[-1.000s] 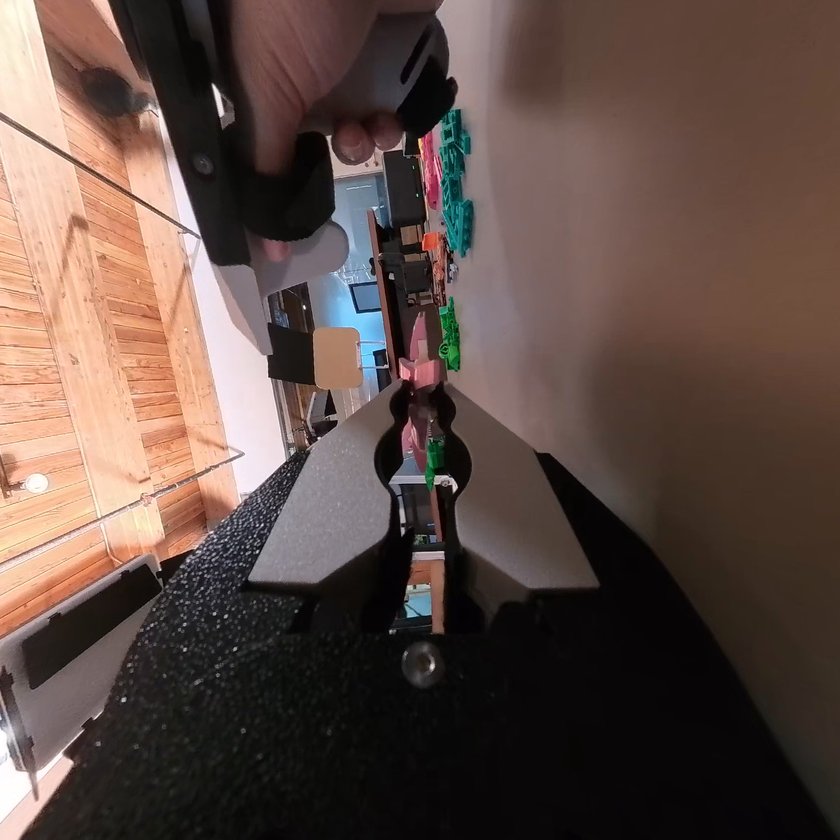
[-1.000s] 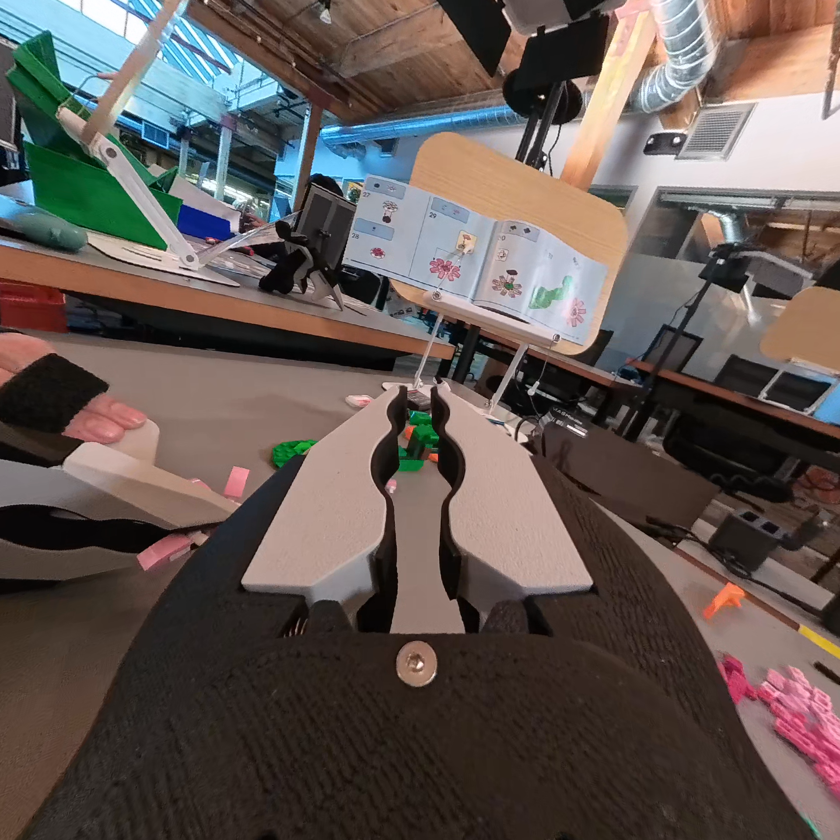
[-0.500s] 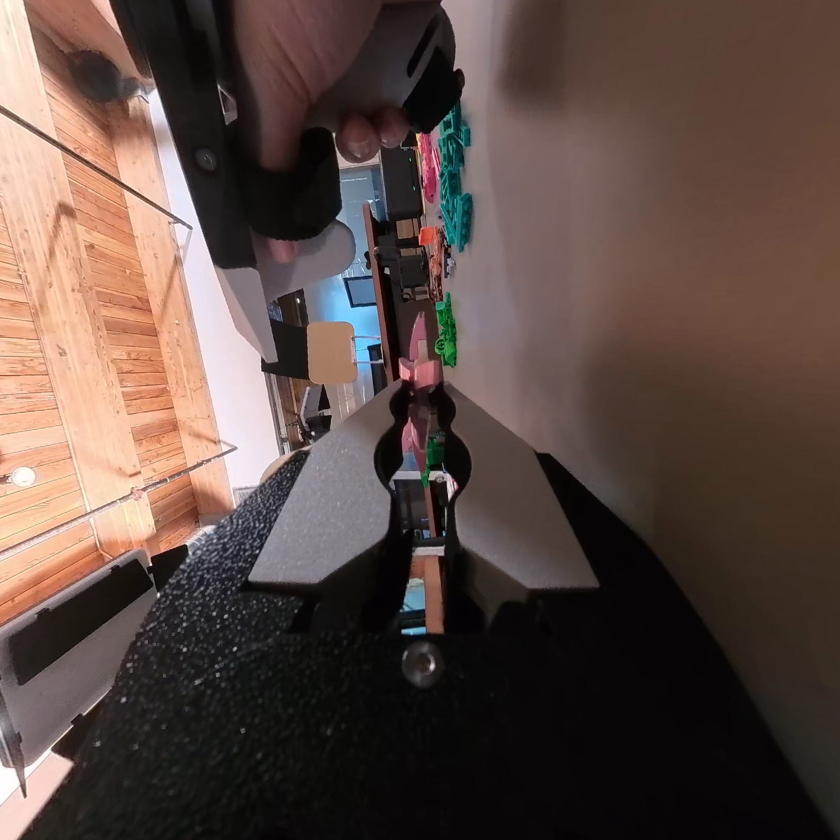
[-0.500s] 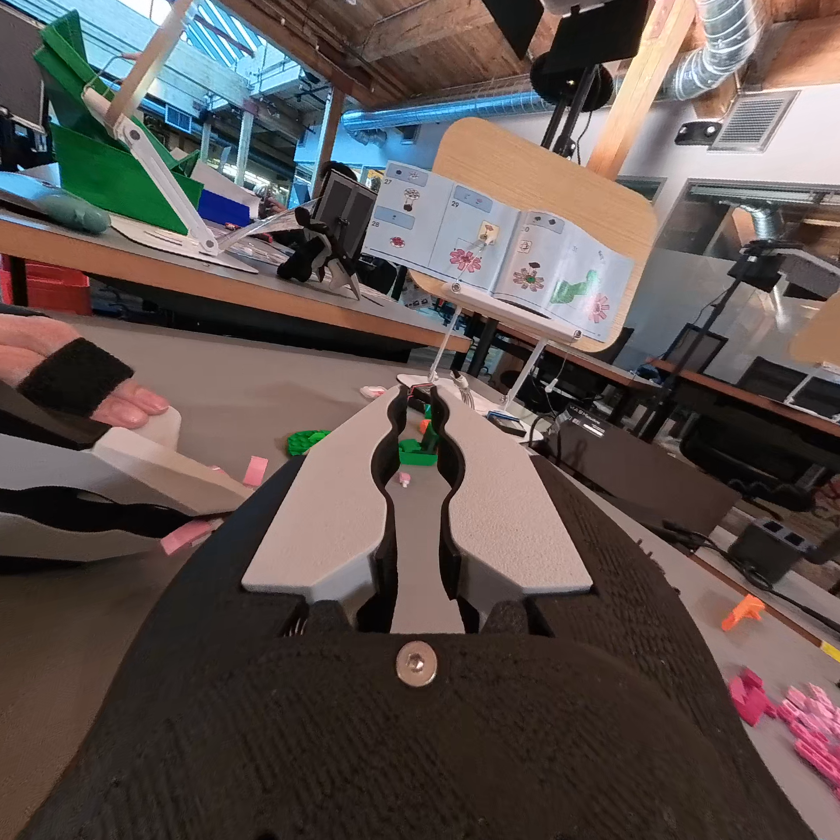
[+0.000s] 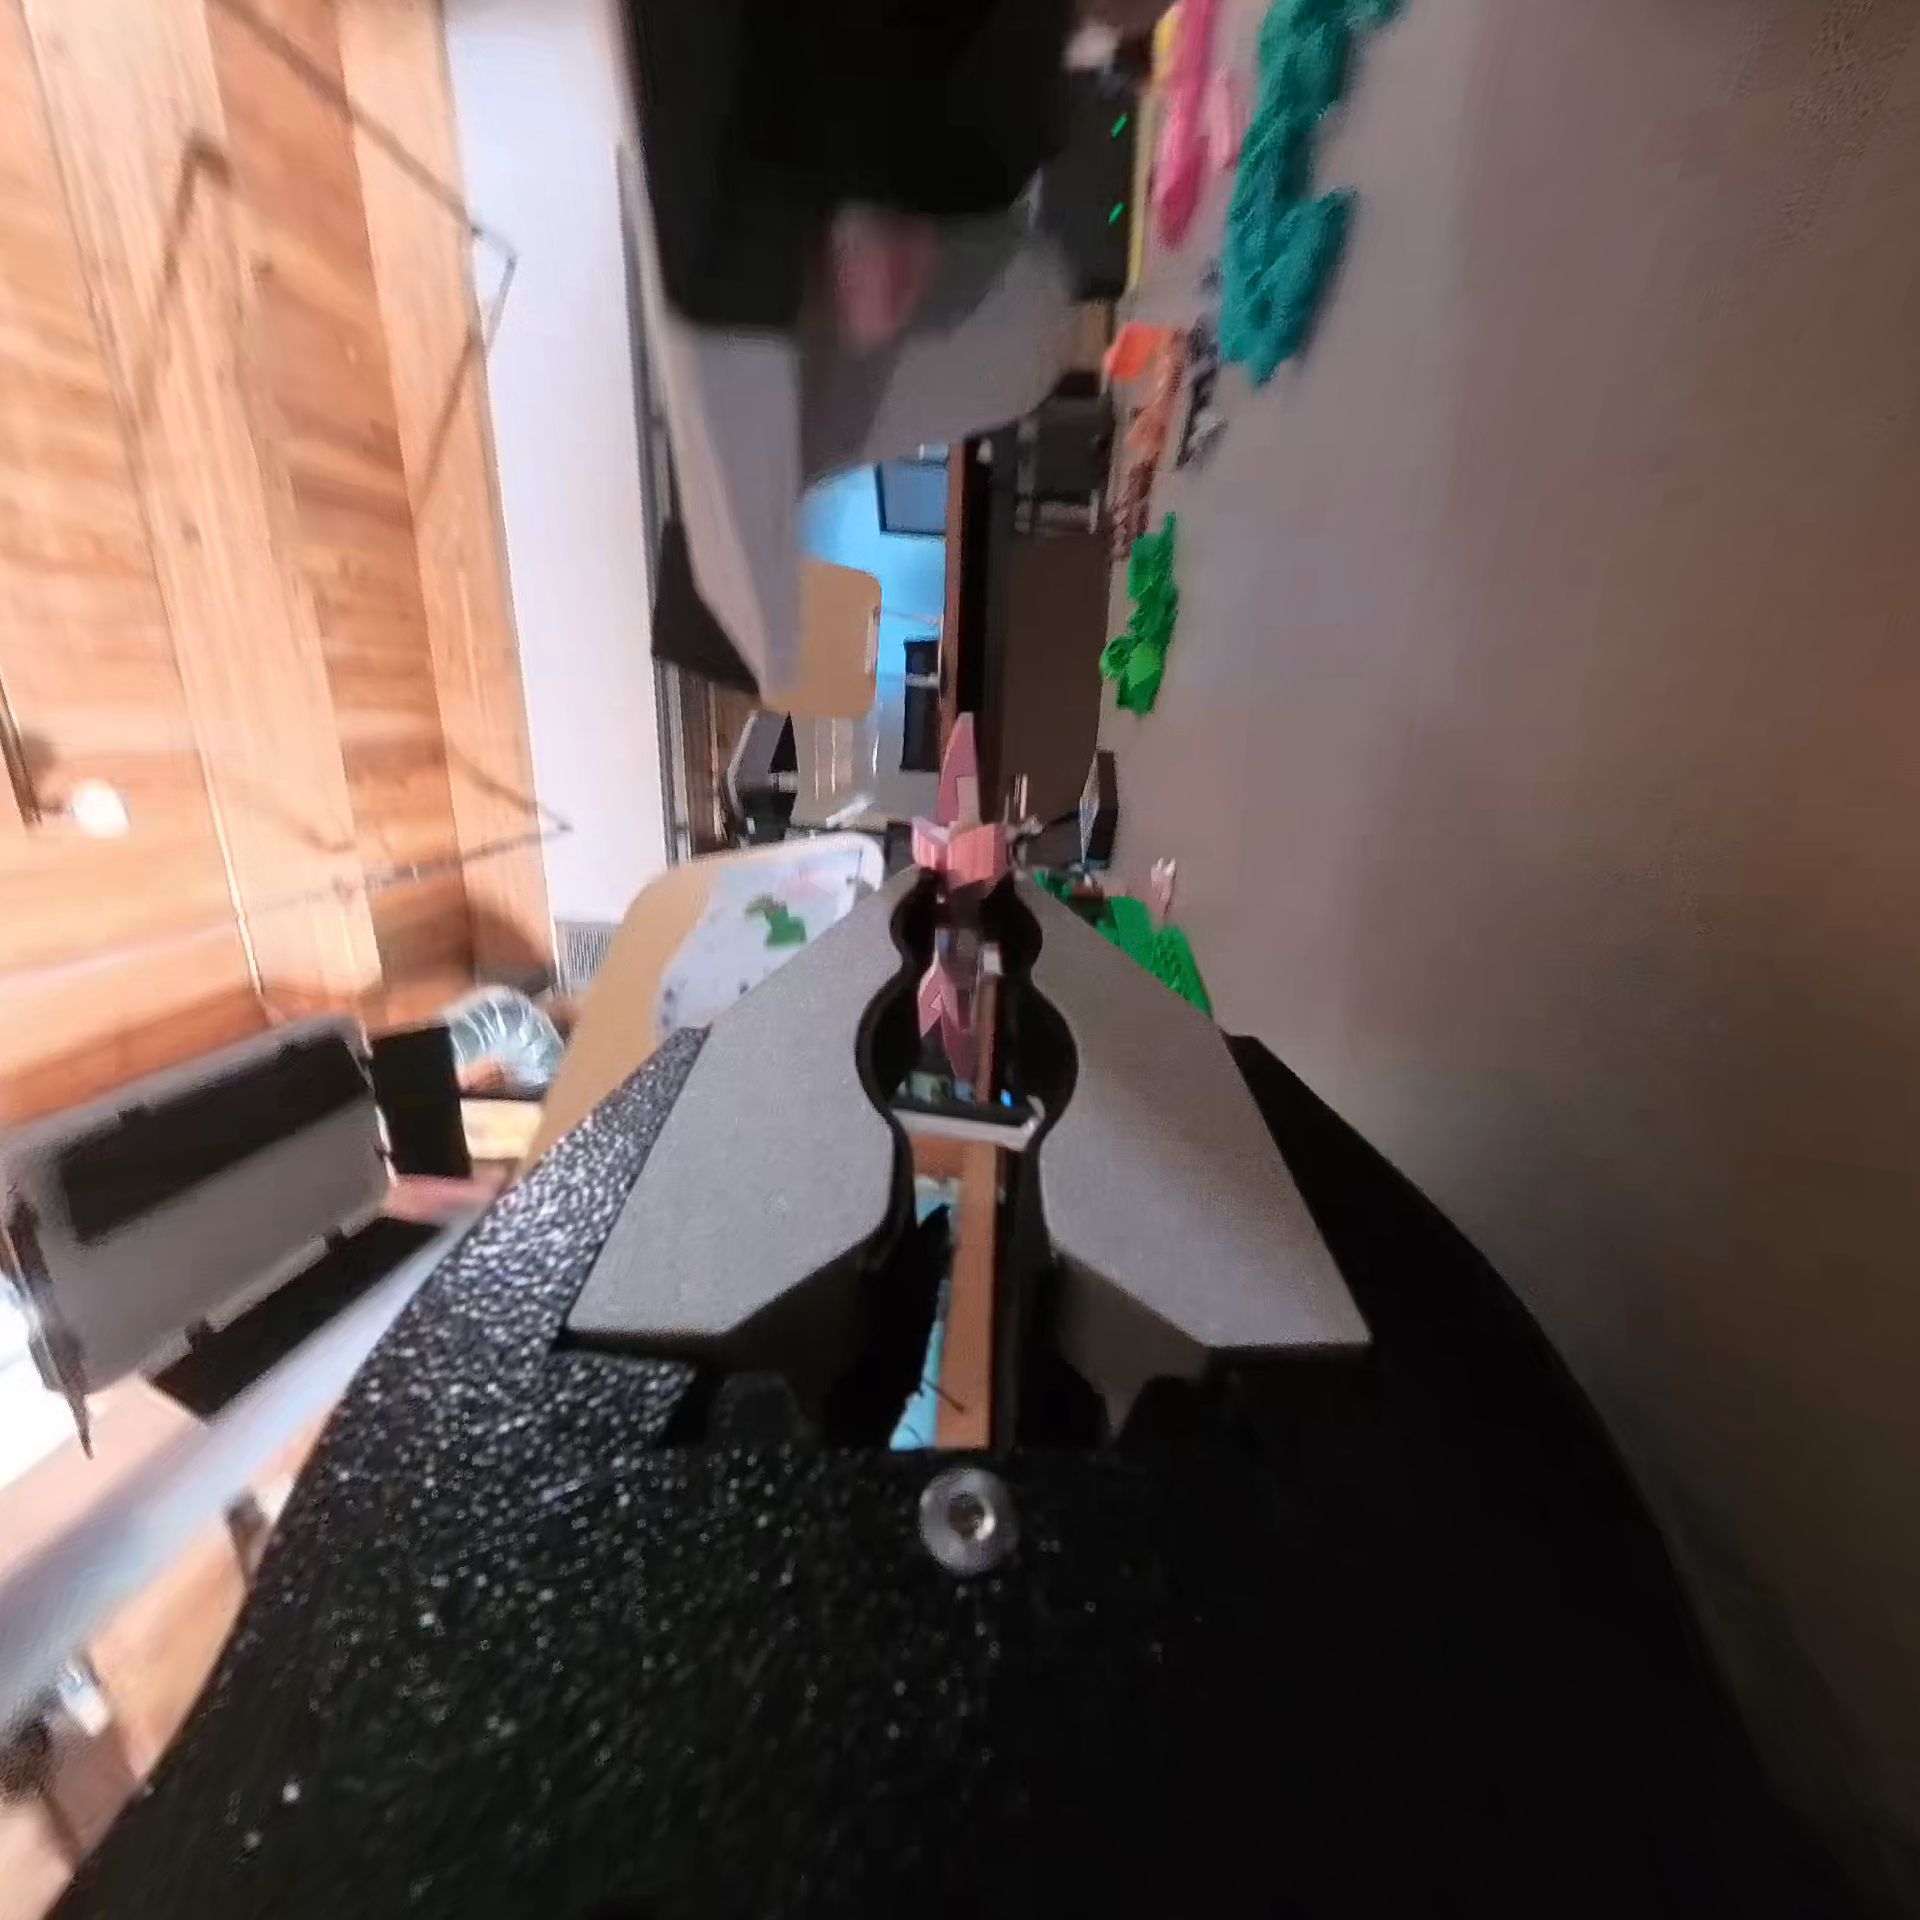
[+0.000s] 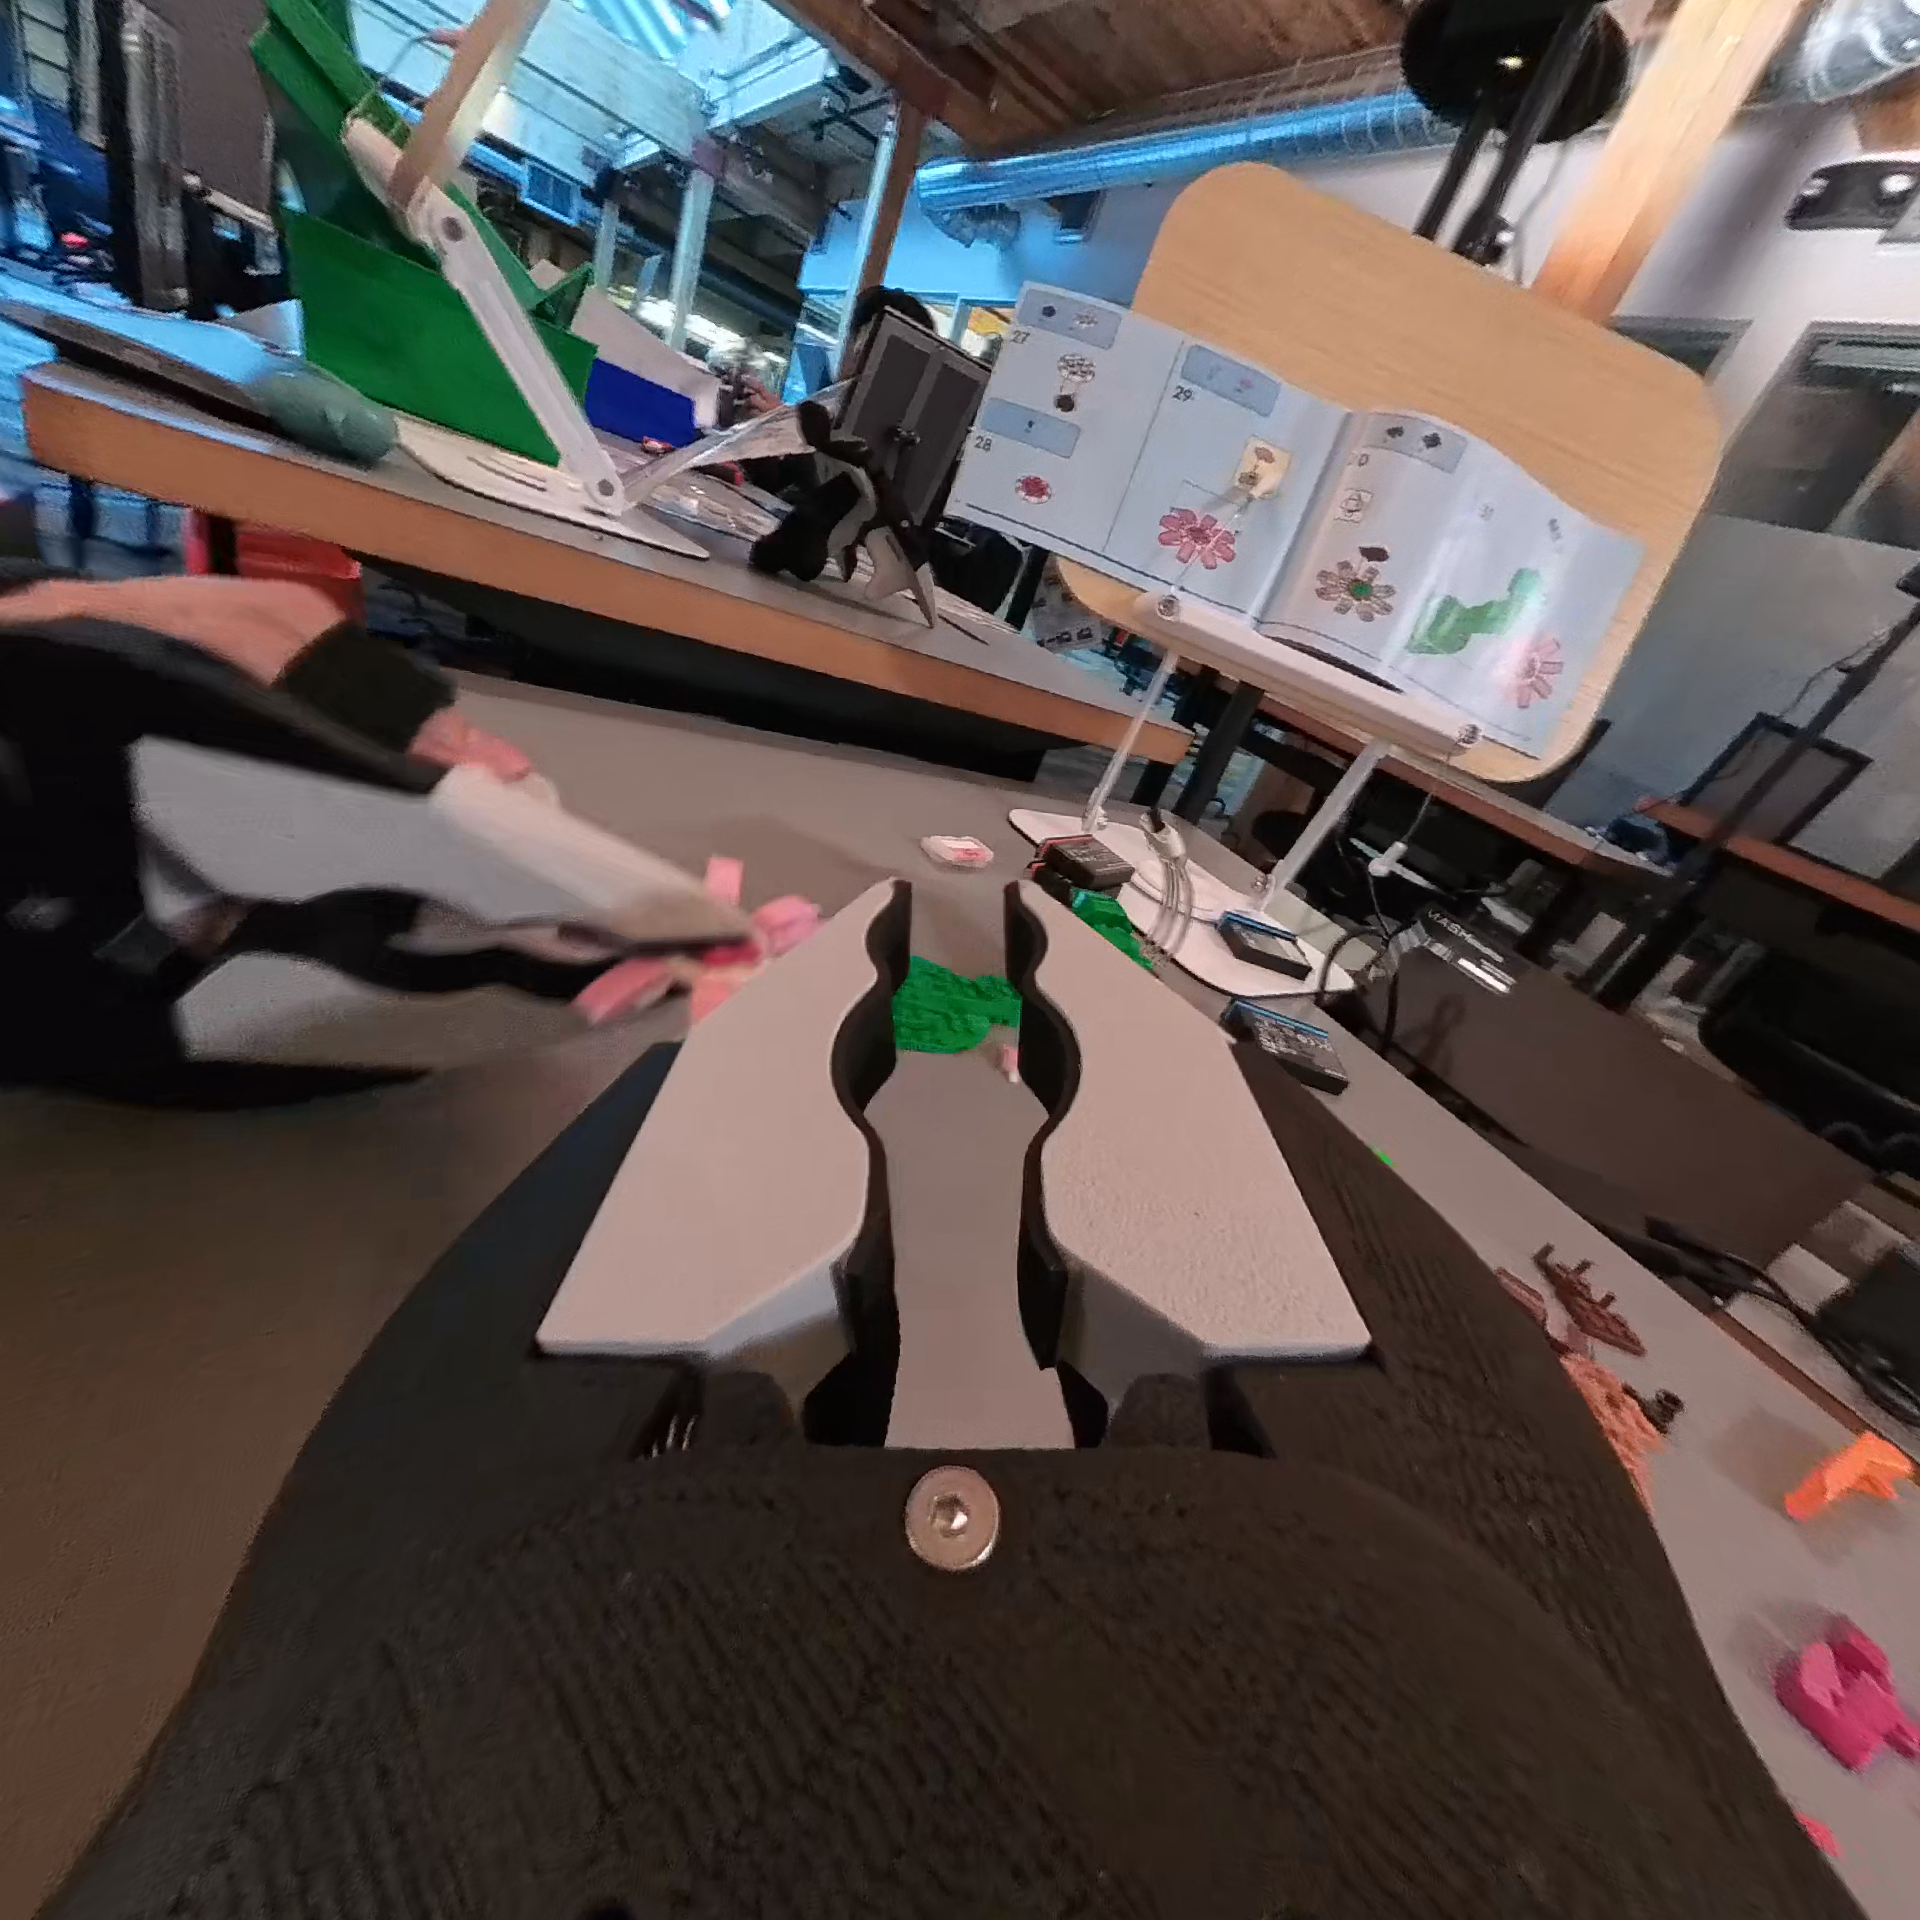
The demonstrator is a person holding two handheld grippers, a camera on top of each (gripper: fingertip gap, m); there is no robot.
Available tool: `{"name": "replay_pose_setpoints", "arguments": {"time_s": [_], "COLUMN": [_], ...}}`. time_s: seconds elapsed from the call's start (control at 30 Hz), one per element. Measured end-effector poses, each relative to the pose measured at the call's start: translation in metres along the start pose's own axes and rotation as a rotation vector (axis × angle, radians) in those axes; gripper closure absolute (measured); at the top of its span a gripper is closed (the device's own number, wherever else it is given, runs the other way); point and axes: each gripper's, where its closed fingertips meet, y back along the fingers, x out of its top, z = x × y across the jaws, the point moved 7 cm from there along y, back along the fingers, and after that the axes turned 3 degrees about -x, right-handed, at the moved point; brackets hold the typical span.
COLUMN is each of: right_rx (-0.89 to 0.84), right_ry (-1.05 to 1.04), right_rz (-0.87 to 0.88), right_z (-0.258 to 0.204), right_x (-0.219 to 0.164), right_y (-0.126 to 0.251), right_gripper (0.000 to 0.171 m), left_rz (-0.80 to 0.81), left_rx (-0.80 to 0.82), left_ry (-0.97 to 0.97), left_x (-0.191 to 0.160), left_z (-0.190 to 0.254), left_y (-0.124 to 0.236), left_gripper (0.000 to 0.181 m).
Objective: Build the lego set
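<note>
My left gripper is shut on a small pink flower assembly that sticks out past its tips; this view is rolled sideways, with the grey table on the right. In the right wrist view the left gripper and its pink piece sit just left of my right gripper. The right gripper's fingers stand a narrow gap apart and hold nothing. A green lego build lies on the table just beyond its tips. The right gripper is a blur at the top of the left wrist view.
An open instruction booklet rests on a wooden stand behind the green build. Loose pieces lie on the table: a pale pink one, brown, orange, magenta, a teal pile. Small black boxes lie near the stand.
The left gripper with its pink piece has swung in close beside the right gripper's tips. The right gripper has moved nearer the green build. Both views are motion-blurred.
</note>
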Motion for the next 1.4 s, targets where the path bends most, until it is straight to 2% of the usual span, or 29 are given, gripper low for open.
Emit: {"name": "replay_pose_setpoints", "arguments": {"time_s": [0.13,0.33,0.47,0.53,0.63,0.73,0.83,1.03,1.23,1.4], "right_rx": [0.112,0.199,0.18,0.122,0.126,0.101,0.078,0.085,0.077,0.07], "right_ry": [0.092,0.237,0.319,0.453,0.652,0.763,0.759,0.778,0.904,0.84], "right_rz": [-0.004,-0.062,-0.1,-0.121,-0.131,-0.16,-0.15,-0.141,-0.145,-0.134], "right_z": [-0.018,-0.037,-0.038,-0.039,-0.049,-0.052,-0.049,-0.051,-0.053,-0.049], "right_x": [0.001,-0.005,-0.009,-0.01,-0.013,-0.016,-0.015,-0.014,-0.016,-0.012], "right_y": [-0.003,-0.006,-0.008,-0.008,-0.008,-0.011,-0.01,-0.01,-0.009,-0.008], "right_gripper": [0.15,0.15,0.151,0.154,0.155,0.156,0.164,0.162,0.165,0.166], "left_rz": [-0.03,-0.011,-0.011,-0.005,0.001,0.002,0.013,0.025,0.024,0.029], "left_rx": [-0.024,-0.045,-0.052,-0.073,-0.085,-0.09,-0.085,-0.093,-0.1,-0.024], "left_ry": [0.178,0.187,0.207,0.207,0.202,0.199,0.188,0.19,0.187,0.169], "left_x": [-0.015,-0.012,-0.013,-0.011,-0.01,-0.009,-0.007,-0.004,-0.004,-0.001], "left_z": [-0.005,-0.003,-0.003,-0.001,0.001,0.002,0.001,0.002,0.002,-0.004], "left_y": [-0.002,-0.002,-0.002,-0.002,-0.002,-0.002,-0.001,0.0,-0.001,0.0], "left_gripper": [0.173,0.173,0.173,0.173,0.173,0.173,0.173,0.173,0.173,0.168]}}
